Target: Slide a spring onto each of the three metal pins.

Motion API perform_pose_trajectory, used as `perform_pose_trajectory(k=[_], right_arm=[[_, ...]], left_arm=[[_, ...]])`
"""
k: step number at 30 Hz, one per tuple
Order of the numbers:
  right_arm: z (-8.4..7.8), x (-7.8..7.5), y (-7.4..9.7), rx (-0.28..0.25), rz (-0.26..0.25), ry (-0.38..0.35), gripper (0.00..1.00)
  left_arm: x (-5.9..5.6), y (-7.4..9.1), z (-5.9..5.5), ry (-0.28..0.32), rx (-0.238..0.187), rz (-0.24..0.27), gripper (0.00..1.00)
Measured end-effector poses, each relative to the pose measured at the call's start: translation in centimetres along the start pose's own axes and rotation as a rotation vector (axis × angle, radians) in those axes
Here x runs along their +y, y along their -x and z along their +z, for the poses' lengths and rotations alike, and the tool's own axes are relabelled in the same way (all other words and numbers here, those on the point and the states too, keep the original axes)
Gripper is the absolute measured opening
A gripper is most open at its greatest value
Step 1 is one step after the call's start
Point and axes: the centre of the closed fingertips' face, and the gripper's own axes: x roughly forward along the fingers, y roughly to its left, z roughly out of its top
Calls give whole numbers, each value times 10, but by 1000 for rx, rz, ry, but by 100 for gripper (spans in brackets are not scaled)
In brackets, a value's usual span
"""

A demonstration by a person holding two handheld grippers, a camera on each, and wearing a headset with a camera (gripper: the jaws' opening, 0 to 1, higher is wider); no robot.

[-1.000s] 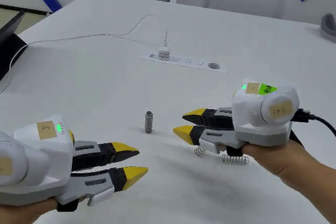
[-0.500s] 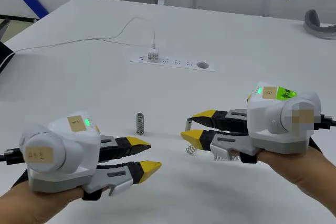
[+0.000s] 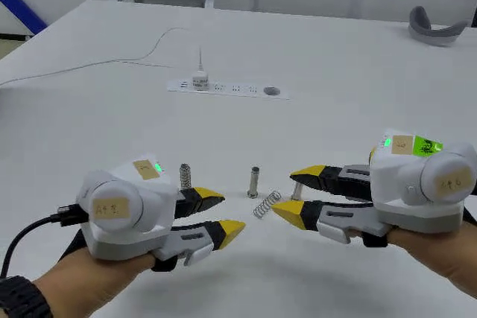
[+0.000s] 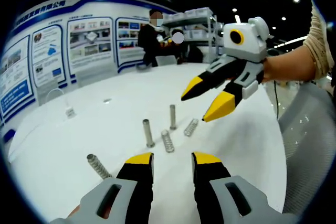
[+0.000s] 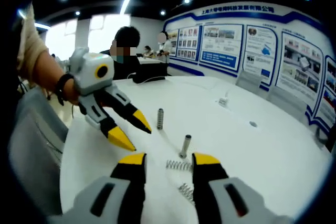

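Yellow-tipped black fingers [image 3: 227,229] of the left gripper [image 3: 229,212] and right gripper [image 3: 287,191] stand parted, holding nothing. On the smooth white table [image 3: 112,124] a spring-wrapped pin [image 3: 185,176] stands upright. Near it stands a bare pin [image 3: 255,182], cylindrical and metallic, with a loose spring [image 3: 266,205] of coiled wire lying just beside it.
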Motion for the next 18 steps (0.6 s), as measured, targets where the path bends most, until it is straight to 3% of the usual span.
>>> perform_pose_trajectory(k=[6, 18], right_arm=[[-8, -6, 12, 8, -26, -24, 42], [-21, -16, 41, 9, -94, -86, 50]], left_arm=[[-1, -16, -4, -13, 25, 1, 29], [6, -40, -17, 15, 72, 31, 30]])
